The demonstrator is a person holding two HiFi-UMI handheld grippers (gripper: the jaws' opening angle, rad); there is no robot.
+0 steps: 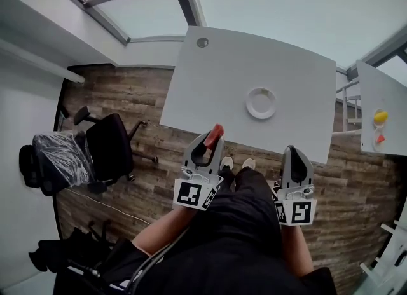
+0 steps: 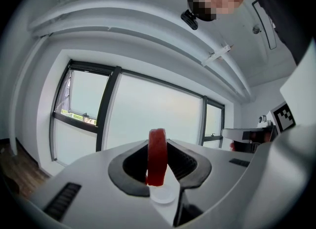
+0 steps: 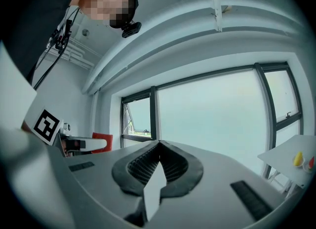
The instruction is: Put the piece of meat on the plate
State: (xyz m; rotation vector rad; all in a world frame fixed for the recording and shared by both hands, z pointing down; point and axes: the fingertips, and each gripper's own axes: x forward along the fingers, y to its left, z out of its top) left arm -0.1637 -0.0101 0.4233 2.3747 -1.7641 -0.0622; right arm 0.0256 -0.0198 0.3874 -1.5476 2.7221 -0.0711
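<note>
Meat (image 2: pixel 157 156), gripped upright by the left gripper (image 1: pixel 212 140) at the near edge of the table (image 1: pixel 254 52), was apparently not yet over the plate (image 1: pixel 249 104), the right gripper (image 3: pixel 158 149) was clenched empty, and a carry farther and rightward before release was judged next.

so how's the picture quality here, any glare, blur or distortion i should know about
Head view: fisheye warp toward the edges, soft even daylight on the table, sharp. Left gripper view: heavy barrel bend, black corners, windows blown out white, meat sharp against them. Right gripper view: same bend and vignette, windows equally washed out.
</note>
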